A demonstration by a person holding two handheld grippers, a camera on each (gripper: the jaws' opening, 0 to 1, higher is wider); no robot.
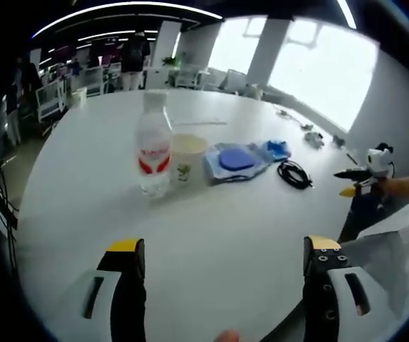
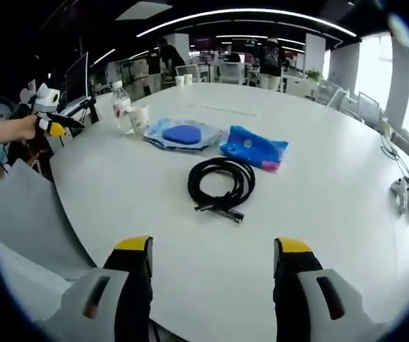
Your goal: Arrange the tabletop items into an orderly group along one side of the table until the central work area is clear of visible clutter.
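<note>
Here, cable (image 2: pixel 221 184) mid-table (image 2: pixel 333 142), edges open

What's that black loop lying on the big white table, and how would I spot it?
On the round white table, look ahead of the right gripper, nearer than the row of blue items. There lies a coiled black cable, just in front of the bright blue pouch. It is the only black, ring-shaped thing there; its neighbours are blue, flat and soft.
</note>
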